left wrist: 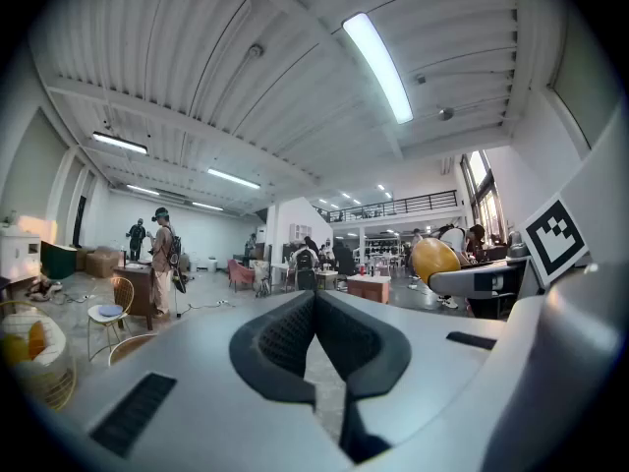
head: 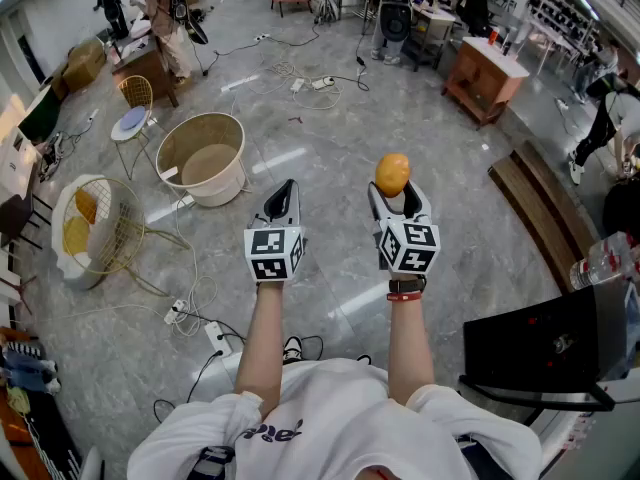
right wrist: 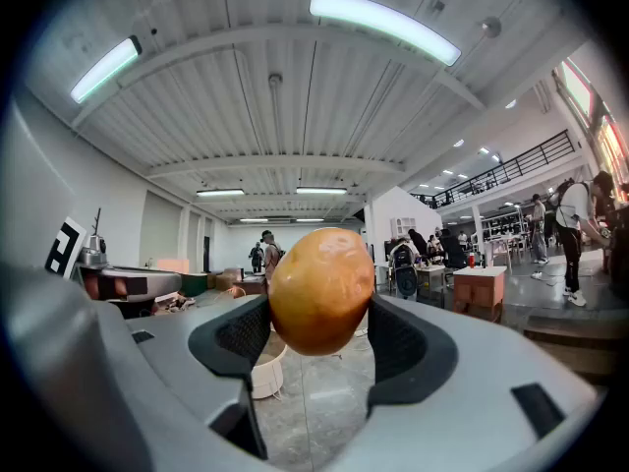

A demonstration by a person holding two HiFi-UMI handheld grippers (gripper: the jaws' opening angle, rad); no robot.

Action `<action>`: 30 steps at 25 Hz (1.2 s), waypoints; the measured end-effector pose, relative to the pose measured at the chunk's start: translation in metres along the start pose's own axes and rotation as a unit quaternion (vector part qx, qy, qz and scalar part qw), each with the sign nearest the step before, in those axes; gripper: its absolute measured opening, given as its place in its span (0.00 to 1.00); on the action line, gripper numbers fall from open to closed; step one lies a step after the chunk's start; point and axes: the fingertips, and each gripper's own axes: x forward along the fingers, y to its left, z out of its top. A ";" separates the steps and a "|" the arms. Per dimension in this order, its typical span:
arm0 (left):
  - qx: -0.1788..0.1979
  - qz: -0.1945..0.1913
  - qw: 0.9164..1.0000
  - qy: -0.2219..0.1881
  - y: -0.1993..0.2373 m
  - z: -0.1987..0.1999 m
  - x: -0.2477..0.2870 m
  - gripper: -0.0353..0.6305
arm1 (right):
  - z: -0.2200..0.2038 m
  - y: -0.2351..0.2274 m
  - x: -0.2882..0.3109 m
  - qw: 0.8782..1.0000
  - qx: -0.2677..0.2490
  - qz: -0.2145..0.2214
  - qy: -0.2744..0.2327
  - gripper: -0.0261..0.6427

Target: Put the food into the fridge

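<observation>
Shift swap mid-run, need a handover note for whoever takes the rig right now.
Left hand-held gripper: shut, empty.
Right hand-held gripper: shut on an orange fruit, held above the floor.
Other food: yellow pieces in the wire basket on the floor, far left.
Done: one fruit in grip.
Left: carry it to the fridge and put it in. No fridge clearly in view; the dark box at lower right might be it. Then likely the basket's pieces.
</observation>
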 end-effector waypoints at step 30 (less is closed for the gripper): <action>-0.003 -0.140 0.990 -0.005 -0.208 -0.007 0.052 0.08 | -0.013 -0.157 -0.122 0.991 0.086 -0.101 -0.016 0.52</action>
